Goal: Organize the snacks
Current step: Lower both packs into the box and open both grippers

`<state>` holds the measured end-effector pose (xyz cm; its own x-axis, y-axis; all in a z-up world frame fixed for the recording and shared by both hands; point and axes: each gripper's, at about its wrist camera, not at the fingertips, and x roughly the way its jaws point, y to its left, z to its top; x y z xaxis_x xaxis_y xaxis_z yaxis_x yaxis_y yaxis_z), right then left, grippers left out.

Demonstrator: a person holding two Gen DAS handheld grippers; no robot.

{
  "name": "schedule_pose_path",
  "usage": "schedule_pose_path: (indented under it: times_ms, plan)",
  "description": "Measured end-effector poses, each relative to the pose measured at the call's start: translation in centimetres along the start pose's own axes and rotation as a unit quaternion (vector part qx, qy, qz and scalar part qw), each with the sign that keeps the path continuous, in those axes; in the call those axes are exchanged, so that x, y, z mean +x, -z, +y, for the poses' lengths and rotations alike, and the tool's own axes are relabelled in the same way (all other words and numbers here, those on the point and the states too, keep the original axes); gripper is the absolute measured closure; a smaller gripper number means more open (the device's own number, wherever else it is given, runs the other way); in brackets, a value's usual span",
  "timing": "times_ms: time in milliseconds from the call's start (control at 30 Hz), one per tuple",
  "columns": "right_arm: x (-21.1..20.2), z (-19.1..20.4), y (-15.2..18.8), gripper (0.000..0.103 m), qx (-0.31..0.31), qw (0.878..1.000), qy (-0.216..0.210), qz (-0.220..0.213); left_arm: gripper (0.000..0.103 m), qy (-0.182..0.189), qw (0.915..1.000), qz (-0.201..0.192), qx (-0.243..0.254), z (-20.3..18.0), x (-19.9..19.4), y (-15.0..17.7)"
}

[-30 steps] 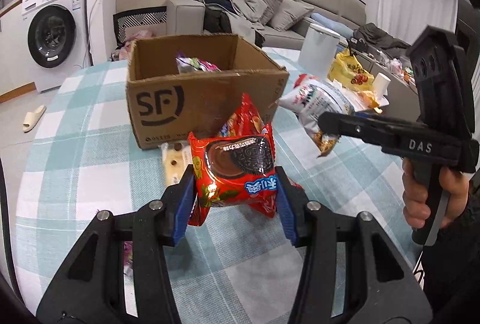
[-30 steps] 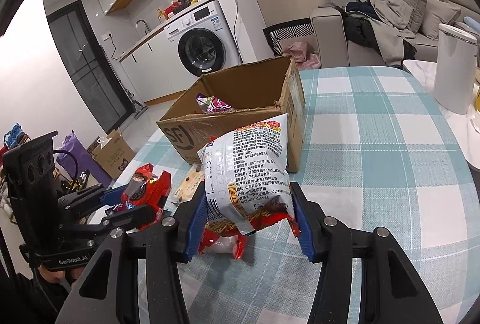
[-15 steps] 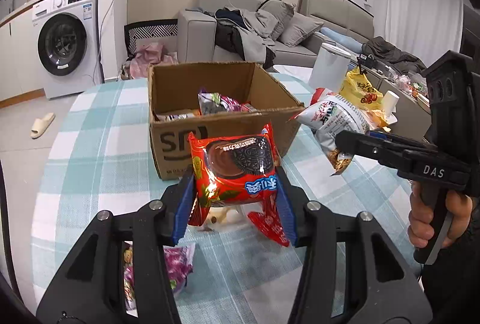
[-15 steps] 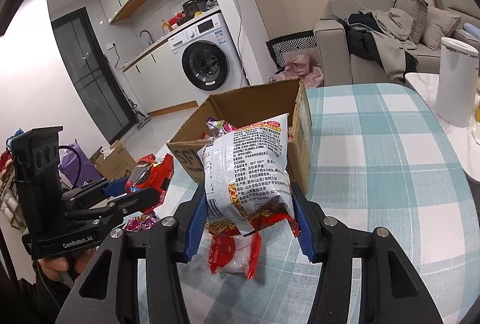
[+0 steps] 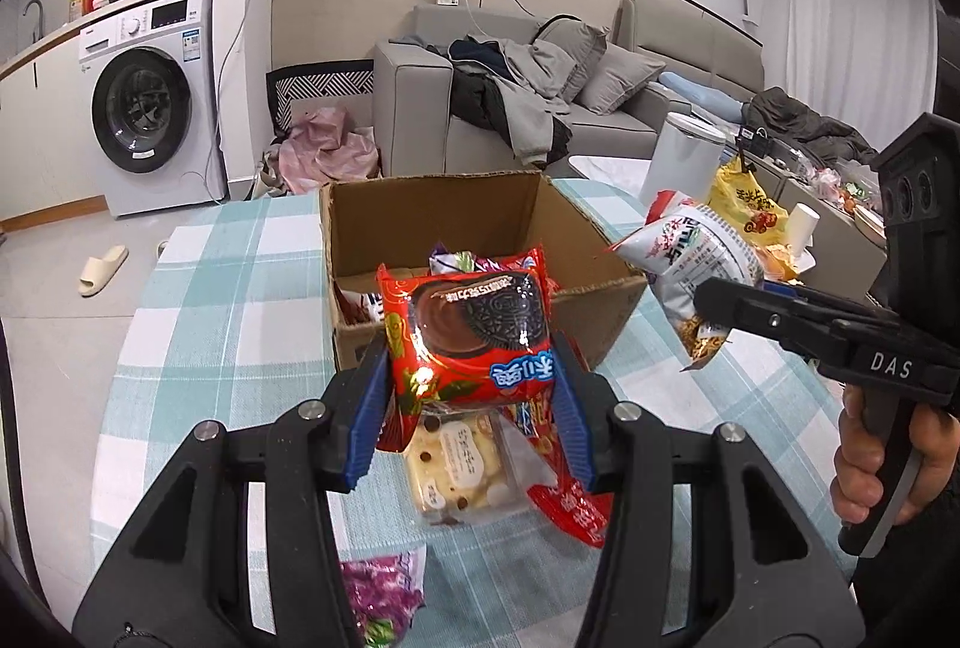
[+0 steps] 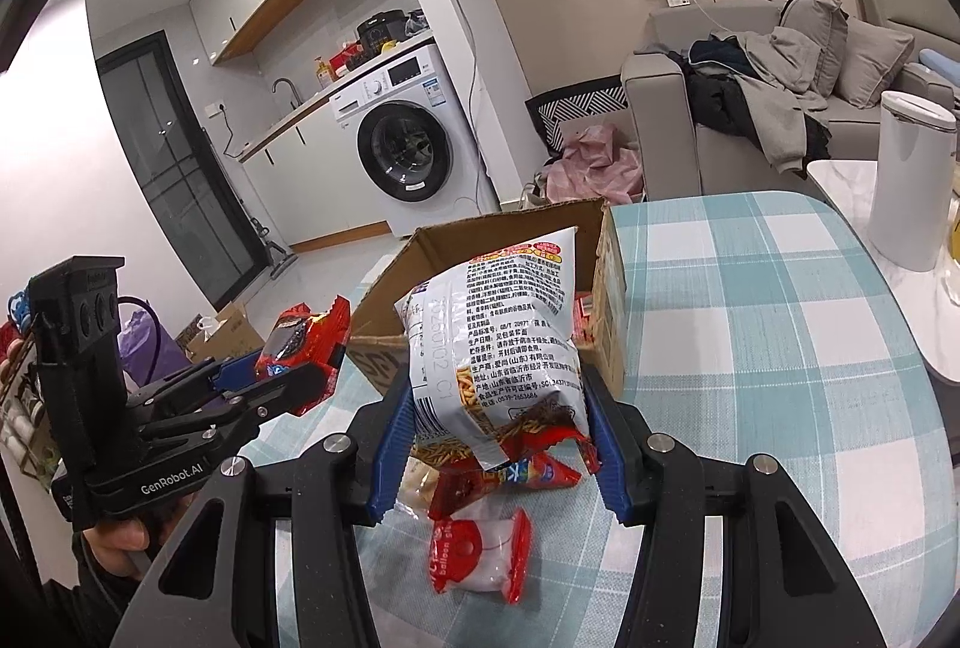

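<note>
My left gripper (image 5: pixel 471 402) is clamped on a red cookie packet (image 5: pixel 471 333), its blue pads pressing the packet's two sides, holding it upright above the table (image 5: pixel 198 324) and just in front of the open cardboard box (image 5: pixel 474 222). My right gripper (image 6: pixel 495 438) grips a white chip bag (image 6: pixel 495 330) by its lower end — printed back panel facing the camera, bag upright, off the table and just short of the box's near corner.

The box (image 6: pixel 606 282) sits on the teal-and-white checked tablecloth with its flaps up; a few wrapped snacks lie inside, among them a purple-patterned one (image 5: pixel 456 261). On the cloth below the left gripper lie a clear-wrapped pale pastry (image 5: pixel 459 462) and a red wrapper (image 5: pixel 570 510), touching each other, with a purple candy bag (image 5: pixel 381 588) nearer the camera. Below the right gripper a small red-and-white packet (image 6: pixel 480 558) lies flat on the cloth, a red-and-blue wrapper (image 6: pixel 516 474) just beyond it.

Each camera catches the other gripper: the left view shows the right one at the right edge with the chip bag (image 5: pixel 690 276) in its tip, the right view shows the left one at the lower left with the cookie packet (image 6: pixel 300 342) — both held level with the box's rim, one on either side.
</note>
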<state>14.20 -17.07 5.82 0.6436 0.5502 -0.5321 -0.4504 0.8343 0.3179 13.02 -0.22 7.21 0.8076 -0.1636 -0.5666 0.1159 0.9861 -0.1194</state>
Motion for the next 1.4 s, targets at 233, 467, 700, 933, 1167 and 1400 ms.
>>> schedule_pose_path:
  times_ms: [233, 467, 700, 933, 1167, 1400]
  plan:
    - [0.4, 0.4, -1.5, 0.051, 0.0, 1.0, 0.01, -0.009, 0.056, -0.008, 1.0, -0.005, -0.001, 0.5, 0.8, -1.3]
    - [1.6, 0.6, -2.7, 0.05, -0.001, 1.0, 0.015, -0.007, 0.056, -0.018, 0.9998, -0.005, -0.002, 1.3, 2.2, -2.5]
    - [3.3, 0.3, -3.7, 0.05, 0.0, 1.0, 0.024, -0.002, 0.056, -0.023, 0.9997, -0.002, -0.008, 2.1, 4.0, -3.5]
    - [5.2, 0.2, -4.3, 0.05, 0.0, 1.0, 0.027, 0.001, 0.056, -0.031, 0.9994, 0.004, -0.013, 2.9, 6.1, -4.3]
    - [7.2, 0.0, -4.4, 0.05, -0.001, 0.999, 0.031, 0.008, 0.056, -0.039, 0.9991, 0.009, -0.013, 3.7, 8.4, -4.9]
    - [8.6, -0.1, -4.6, 0.05, -0.005, 0.999, 0.038, 0.013, 0.056, -0.047, 0.9987, 0.018, -0.009, 4.0, 10.5, -4.7]
